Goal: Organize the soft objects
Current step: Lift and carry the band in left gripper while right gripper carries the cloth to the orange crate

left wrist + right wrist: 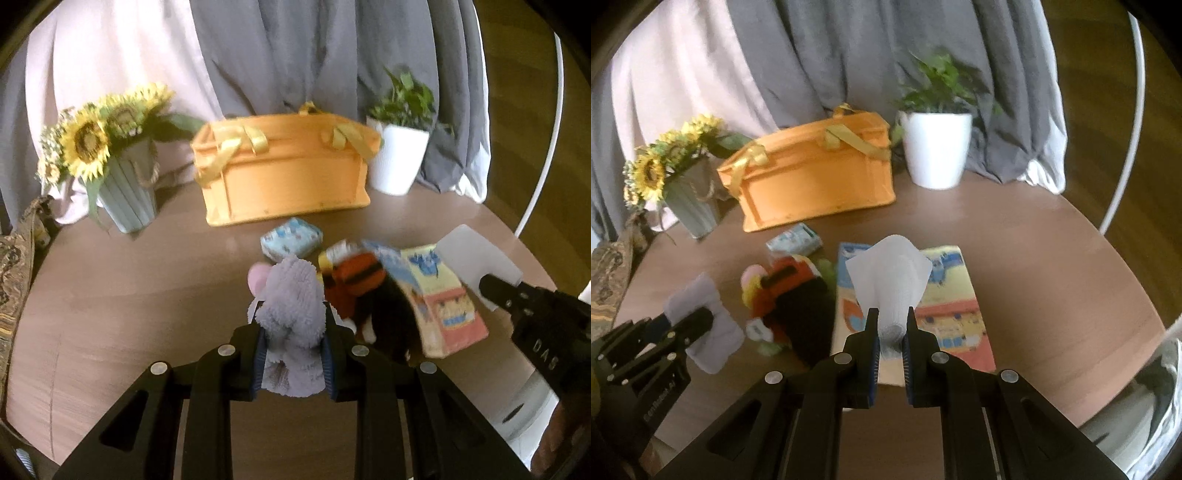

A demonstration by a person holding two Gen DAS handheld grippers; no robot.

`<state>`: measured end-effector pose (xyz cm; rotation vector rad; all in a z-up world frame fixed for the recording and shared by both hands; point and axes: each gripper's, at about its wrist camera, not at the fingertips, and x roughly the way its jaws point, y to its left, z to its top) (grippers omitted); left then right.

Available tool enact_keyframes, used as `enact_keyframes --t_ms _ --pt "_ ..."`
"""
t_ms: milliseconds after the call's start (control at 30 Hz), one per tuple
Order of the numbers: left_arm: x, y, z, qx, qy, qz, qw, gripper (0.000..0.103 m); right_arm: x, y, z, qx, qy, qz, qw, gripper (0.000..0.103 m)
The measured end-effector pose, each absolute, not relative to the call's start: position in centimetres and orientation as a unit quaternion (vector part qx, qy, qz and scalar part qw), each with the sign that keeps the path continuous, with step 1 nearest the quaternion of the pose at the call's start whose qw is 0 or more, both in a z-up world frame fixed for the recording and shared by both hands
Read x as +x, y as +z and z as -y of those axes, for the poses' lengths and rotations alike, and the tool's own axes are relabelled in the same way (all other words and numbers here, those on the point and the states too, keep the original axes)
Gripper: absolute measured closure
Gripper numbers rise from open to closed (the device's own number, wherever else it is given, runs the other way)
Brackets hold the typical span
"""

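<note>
From left to right: the sunflower vase (122, 192) stands at the table's (129, 295) left rear; the orange fabric basket (291, 177) sits centre rear, the white plant pot (397, 162) beside it. The left gripper (293, 332) is clamped on the grey plush toy (291, 295), held above the table. An orange-black soft toy (354, 291) and cloth book (436, 295) lie right of it. The right gripper (891, 332) is clamped on the white cloth (890, 277), above the book.
</note>
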<state>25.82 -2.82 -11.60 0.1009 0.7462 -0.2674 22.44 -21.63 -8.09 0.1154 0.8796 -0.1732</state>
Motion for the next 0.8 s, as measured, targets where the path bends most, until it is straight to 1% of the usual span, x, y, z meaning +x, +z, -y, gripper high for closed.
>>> enact_keyframes --t_ms 367,800 --pt "27.6 -6.7 3.0 0.024 -0.119 -0.309 0.943 0.077 25.2 -4.2 20.9 0.052 -0.038 -0.378 0.924 0.091" --pt "32.0 -2.4 4.2 0.025 -0.103 -0.253 0.962 0.077 30.7 -1.3 21.3 0.054 0.002 -0.339 0.939 0.091"
